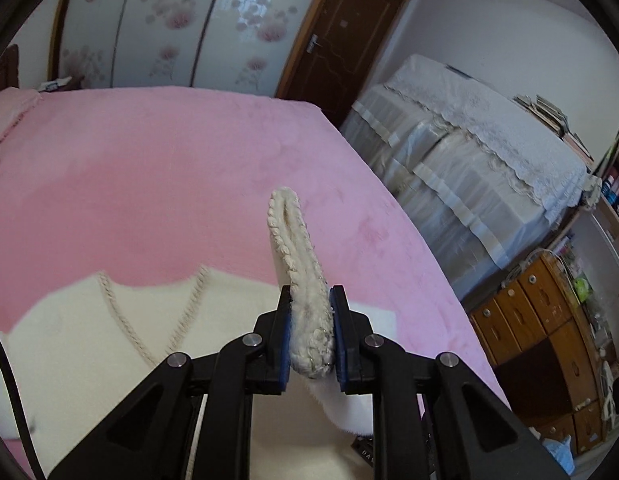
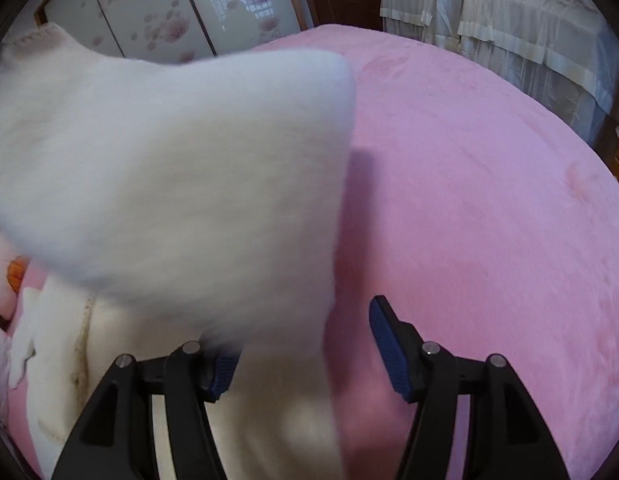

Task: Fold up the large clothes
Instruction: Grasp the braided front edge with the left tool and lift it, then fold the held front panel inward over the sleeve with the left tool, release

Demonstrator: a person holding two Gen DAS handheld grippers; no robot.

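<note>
A cream fluffy sweater [image 1: 109,344] with braided trim lies on the pink bed [image 1: 149,180]. My left gripper [image 1: 311,300] is shut on the sweater's braided cuff [image 1: 297,264], which stands up between the pads. In the right wrist view a lifted sleeve of the sweater [image 2: 169,168] hangs in the air, blurred, over the left finger. My right gripper [image 2: 305,344] is open; its right finger [image 2: 393,344] is bare, and nothing is pinched. The rest of the sweater lies below on the bed [image 2: 489,200].
A second bed under a lace cover [image 1: 469,152] stands to the right, across a narrow gap. A wooden drawer chest [image 1: 549,328] and bookshelves are at far right. A flowered wardrobe [image 1: 169,20] and a brown door [image 1: 345,40] are behind.
</note>
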